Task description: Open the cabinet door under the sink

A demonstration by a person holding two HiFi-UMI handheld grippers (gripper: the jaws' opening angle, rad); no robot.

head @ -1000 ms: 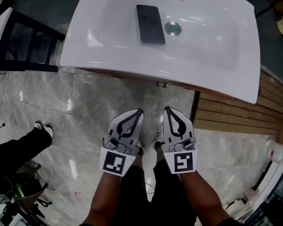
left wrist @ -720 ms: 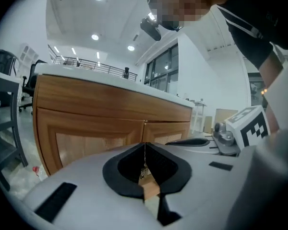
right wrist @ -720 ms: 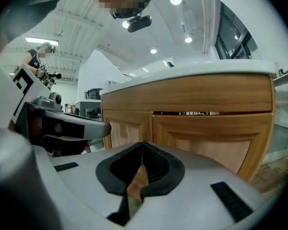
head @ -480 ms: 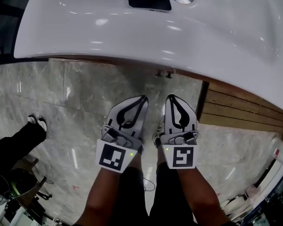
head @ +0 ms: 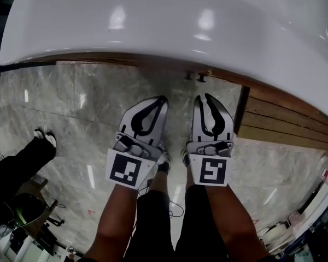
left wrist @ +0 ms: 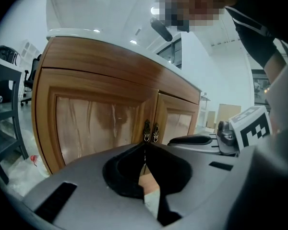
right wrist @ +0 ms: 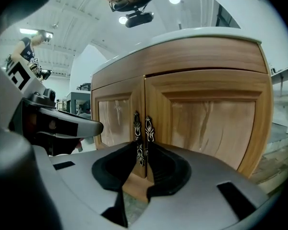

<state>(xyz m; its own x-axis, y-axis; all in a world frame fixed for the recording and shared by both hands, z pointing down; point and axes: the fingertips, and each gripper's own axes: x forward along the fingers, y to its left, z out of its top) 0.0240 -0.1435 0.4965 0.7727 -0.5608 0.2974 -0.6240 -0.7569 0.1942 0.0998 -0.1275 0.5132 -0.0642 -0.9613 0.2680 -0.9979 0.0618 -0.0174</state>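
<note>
Jaws of the left gripper (left wrist: 145, 146) meet at the tips and hold nothing. The right gripper (right wrist: 143, 152) has just been opening its jaws a crack, with nothing between them. Both point at the closed cabinet doors (right wrist: 207, 123), short of the paired handles (right wrist: 141, 124), under the white sink (head: 153, 21).

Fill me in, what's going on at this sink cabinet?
A person holds a gripper in each hand, side by side in front of the wooden cabinet under the white sink. Both doors are closed, and neither gripper touches the handles at the centre seam. The left gripper has its jaws together. The right gripper has just been opening its jaws a crack, with nothing between them. No pull has begun yet.
</note>
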